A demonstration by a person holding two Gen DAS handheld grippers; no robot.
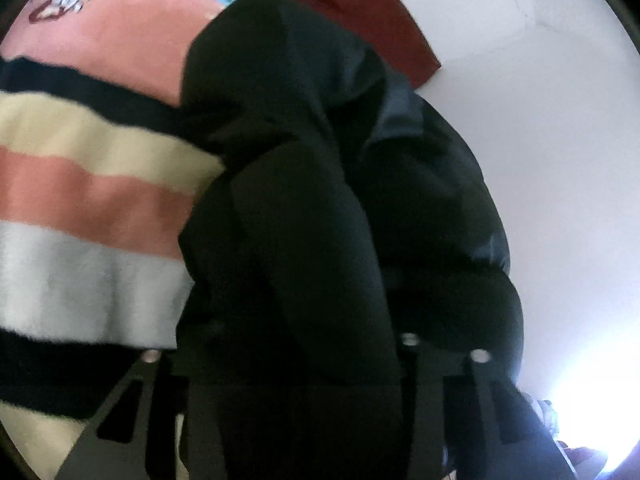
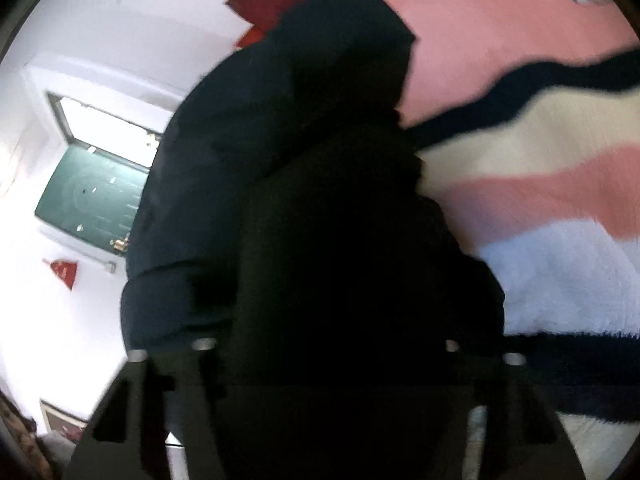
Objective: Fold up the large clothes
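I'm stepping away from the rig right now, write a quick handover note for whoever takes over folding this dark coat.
Left gripper: dark coat bunched over its fingers; looks clamped on it, but the jaws are hidden by fabric.
Right gripper: same picture, the coat draped over it, grip not visible.
Where things are: the coat is lifted between both grippers, above the striped blanket on the bed.
Done: coat picked up, it seems.
Left: no neat fold visible yet. Probably lay it flat on the blanket, then fold sleeves and body.
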